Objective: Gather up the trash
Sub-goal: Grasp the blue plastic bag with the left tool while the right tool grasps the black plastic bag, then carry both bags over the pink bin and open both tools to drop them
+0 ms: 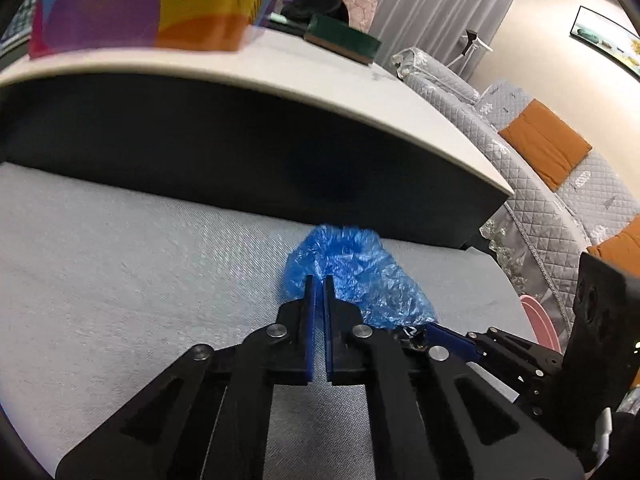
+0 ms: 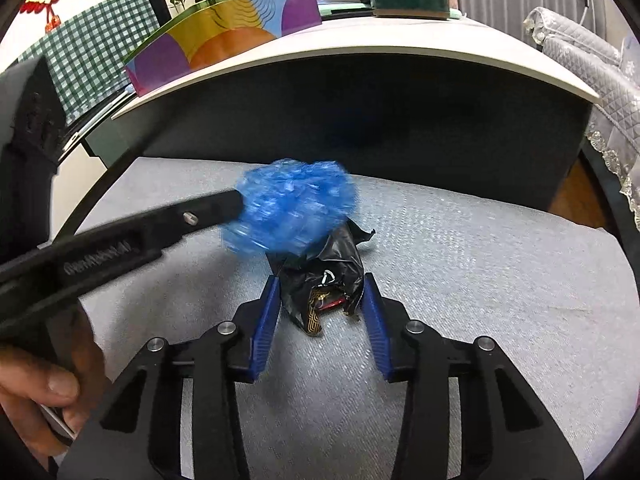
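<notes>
From the left wrist view, the left claw (image 1: 319, 284) points down at a grey mat (image 1: 120, 260), its blue pads drawn almost together with the edge of a crumpled blue plastic bag (image 1: 356, 276) pinched between them. The bag bulges ahead and to the right of the tips. Further right, the right claw (image 1: 452, 340) reaches in low, with a scrap of black wrapper at its tip. Beyond the bag stands a low desk (image 1: 360, 92) with a white top, carrying a colourful box (image 1: 140, 12) and a green box (image 1: 344, 38); what they contain cannot be seen.

From the right wrist view, the right claw (image 2: 320, 284) is partly open, its blue pads on either side of a crumpled black wrapper (image 2: 320, 276) on the mat; whether they press on it cannot be told. Just ahead and above it, the blurred blue bag hangs at the end of the left claw (image 2: 236, 202), which enters from the left, held by a hand (image 2: 44, 392). Raised lettering runs along that claw's arm but is too blurred to read.
</notes>
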A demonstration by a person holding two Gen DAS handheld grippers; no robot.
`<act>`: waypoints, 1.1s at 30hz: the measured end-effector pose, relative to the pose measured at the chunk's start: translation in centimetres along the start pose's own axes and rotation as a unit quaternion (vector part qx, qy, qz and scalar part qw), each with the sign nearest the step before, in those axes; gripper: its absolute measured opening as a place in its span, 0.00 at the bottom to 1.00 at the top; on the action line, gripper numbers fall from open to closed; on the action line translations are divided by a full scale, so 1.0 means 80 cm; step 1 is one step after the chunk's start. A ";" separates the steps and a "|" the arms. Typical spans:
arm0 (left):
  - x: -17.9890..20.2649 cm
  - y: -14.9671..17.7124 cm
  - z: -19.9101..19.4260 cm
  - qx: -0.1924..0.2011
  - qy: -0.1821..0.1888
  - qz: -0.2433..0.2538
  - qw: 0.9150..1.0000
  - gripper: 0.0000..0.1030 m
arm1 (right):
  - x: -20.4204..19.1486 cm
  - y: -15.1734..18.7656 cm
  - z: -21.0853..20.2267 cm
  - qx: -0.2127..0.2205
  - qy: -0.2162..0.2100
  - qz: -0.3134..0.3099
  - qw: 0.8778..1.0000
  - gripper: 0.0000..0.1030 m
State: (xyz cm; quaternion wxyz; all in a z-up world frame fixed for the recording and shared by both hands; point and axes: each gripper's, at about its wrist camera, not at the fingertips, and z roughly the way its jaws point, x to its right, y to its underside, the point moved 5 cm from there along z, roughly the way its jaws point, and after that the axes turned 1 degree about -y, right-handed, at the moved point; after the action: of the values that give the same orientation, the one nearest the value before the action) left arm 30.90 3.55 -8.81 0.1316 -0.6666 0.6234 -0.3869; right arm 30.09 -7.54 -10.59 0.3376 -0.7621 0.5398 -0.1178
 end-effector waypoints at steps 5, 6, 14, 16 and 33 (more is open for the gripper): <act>-0.002 -0.003 -0.025 0.018 -0.025 -0.001 1.000 0.00 | 0.013 0.006 -0.018 0.005 0.008 0.018 1.000 0.40; 0.000 -0.002 -0.033 0.023 -0.030 -0.001 0.999 0.01 | 0.016 0.006 -0.026 0.009 0.012 0.020 1.000 0.40; 0.018 0.000 -0.086 0.054 -0.055 0.030 0.997 0.01 | 0.030 0.015 -0.096 0.038 0.050 0.018 0.998 0.39; 0.023 0.002 -0.101 0.062 -0.059 0.035 0.996 0.01 | 0.035 0.019 -0.121 0.048 0.058 0.023 0.997 0.40; 0.114 0.039 -0.186 0.103 -0.039 0.102 0.989 0.01 | 0.071 0.051 -0.318 0.131 0.108 0.039 0.985 0.40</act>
State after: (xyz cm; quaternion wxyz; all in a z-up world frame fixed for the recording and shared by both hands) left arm 17.82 -0.95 2.27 0.2624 -0.5971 0.6393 -0.4072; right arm 15.45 -23.30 4.72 0.3785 -0.6725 0.5825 -0.2551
